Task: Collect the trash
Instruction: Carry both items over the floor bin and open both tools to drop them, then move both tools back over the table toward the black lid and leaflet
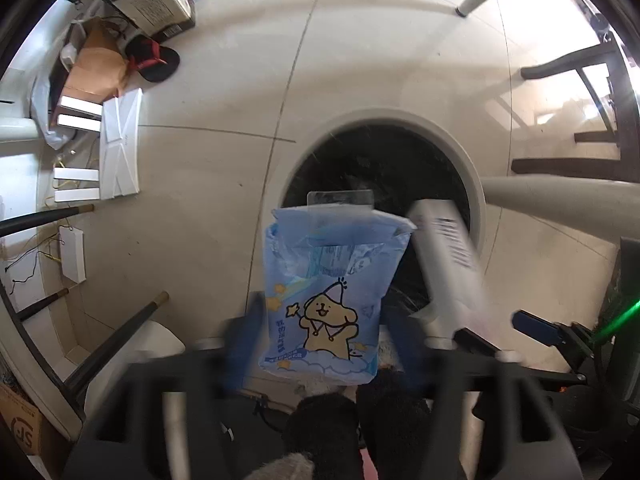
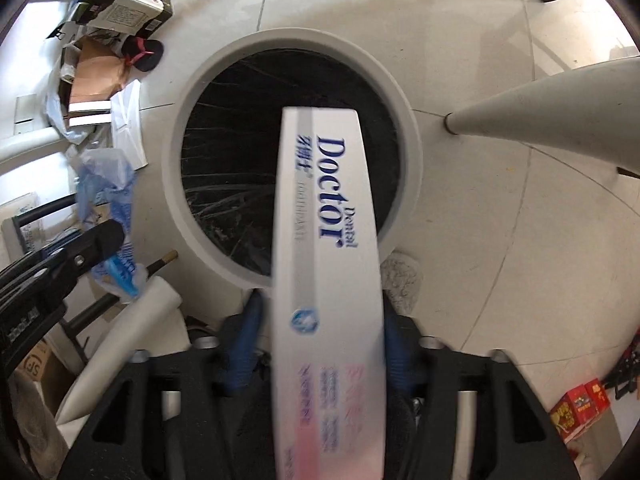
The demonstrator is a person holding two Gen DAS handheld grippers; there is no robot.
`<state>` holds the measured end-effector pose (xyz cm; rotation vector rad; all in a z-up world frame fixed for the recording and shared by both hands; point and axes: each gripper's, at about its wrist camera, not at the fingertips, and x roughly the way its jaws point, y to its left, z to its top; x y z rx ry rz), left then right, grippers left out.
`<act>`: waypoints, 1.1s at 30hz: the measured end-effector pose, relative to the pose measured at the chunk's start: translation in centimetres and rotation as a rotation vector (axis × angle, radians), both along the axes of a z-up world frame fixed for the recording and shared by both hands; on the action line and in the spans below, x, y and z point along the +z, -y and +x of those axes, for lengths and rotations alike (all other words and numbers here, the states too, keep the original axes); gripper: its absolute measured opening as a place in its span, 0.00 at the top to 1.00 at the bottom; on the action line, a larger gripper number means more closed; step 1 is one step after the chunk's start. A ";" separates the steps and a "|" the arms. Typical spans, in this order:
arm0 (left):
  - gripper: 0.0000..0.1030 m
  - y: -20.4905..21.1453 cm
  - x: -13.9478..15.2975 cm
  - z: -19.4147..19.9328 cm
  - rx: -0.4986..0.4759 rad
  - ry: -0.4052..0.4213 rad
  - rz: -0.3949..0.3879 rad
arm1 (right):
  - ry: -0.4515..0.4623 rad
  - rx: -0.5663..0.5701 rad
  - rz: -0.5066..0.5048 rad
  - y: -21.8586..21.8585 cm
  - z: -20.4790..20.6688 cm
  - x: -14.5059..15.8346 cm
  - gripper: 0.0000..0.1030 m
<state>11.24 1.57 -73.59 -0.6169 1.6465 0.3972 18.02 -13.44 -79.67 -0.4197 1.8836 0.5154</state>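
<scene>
A light-blue tissue pack (image 1: pixel 324 300) with a yellow cartoon figure hangs between the blue fingers of my left gripper (image 1: pixel 320 320), over the near edge of a round white bin (image 1: pixel 384 116) lined with a black bag. The fingers stand apart from the pack's sides, so the gripper is open. A white "Dental Doctor" toothpaste box (image 2: pixel 328 216) lies between the fingers of my right gripper (image 2: pixel 322 312), pointing into the same bin (image 2: pixel 404 120). Its pads stand clear of the box, open. The box (image 1: pixel 448 256) also shows in the left wrist view, and the pack (image 2: pixel 112 200) in the right wrist view.
A white table leg (image 2: pixel 540 116) stands right of the bin. Cartons (image 2: pixel 124 4), cardboard (image 1: pixel 96 64), black-and-red slippers (image 1: pixel 152 60) and white boxes (image 1: pixel 120 148) crowd the floor at left. Dark chair legs (image 1: pixel 116 340) are near. Red boxes (image 2: pixel 580 408) sit at lower right.
</scene>
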 end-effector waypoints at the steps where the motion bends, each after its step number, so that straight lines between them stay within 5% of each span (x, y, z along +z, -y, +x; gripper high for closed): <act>1: 0.25 0.0 0.2 -0.1 -0.002 0.012 0.010 | 0.011 -0.001 -0.003 0.1 0.0 0.2 0.19; 5: 0.00 -0.3 0.7 -0.3 -0.005 0.037 0.018 | 0.061 -0.009 -0.013 0.3 0.2 1.3 0.02; 19: 0.00 0.4 6.3 -2.9 -0.004 0.030 0.076 | 0.210 0.008 -0.026 2.1 0.2 8.5 0.00; 28: 0.00 1.6 15.5 -6.9 0.018 0.039 0.084 | 0.249 -0.014 0.004 3.4 -2.4 18.2 0.00; 33: 0.00 2.1 23.8 -8.9 0.007 0.103 0.143 | 0.268 -0.017 0.064 4.3 -4.3 27.0 0.00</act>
